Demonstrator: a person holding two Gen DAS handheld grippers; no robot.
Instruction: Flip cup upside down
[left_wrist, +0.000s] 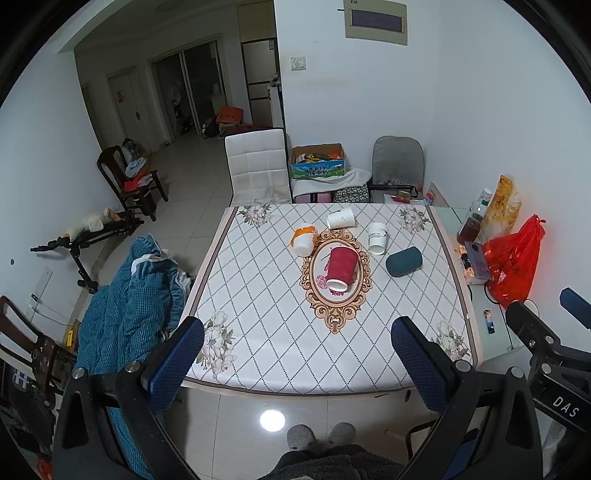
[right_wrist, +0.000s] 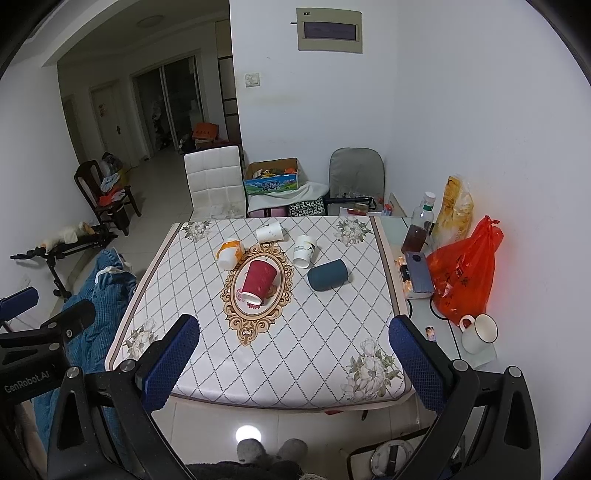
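On the table (left_wrist: 258, 354), which wears a white cloth with a diamond grid and flower prints at its corners, five cups lie scattered around an ornate oval medallion (left_wrist: 334, 314) printed at the centre. A red ribbed paper cup (left_wrist: 341, 268) lies on its side right on that medallion, its white-rimmed mouth turned toward the near edge of the table. Just beside it, toward the far left, an orange and white cup (left_wrist: 304, 240) rests on its side too, and farther back a plain white paper cup (left_wrist: 340, 218) is tipped over with its mouth facing left. To the right of the medallion a white cup with printed markings (left_wrist: 377, 238) lies with its mouth toward the near side, and a dark teal cup (left_wrist: 403, 261) lies on its side near it, apart from the rest. Both tools hover off the near edge of the table, well apart from every cup. The left gripper (left_wrist: 297, 350) has its blue padded fingers spread wide with nothing between them, and the right gripper (right_wrist: 293, 349) is likewise spread wide and empty. Along the right edge, on a glass side surface, sit a red plastic bag (right_wrist: 463, 273), a bottle with brown liquid (right_wrist: 417, 225) and a white enamel mug (right_wrist: 478, 332). Behind the table stands a white padded chair (right_wrist: 214, 181).
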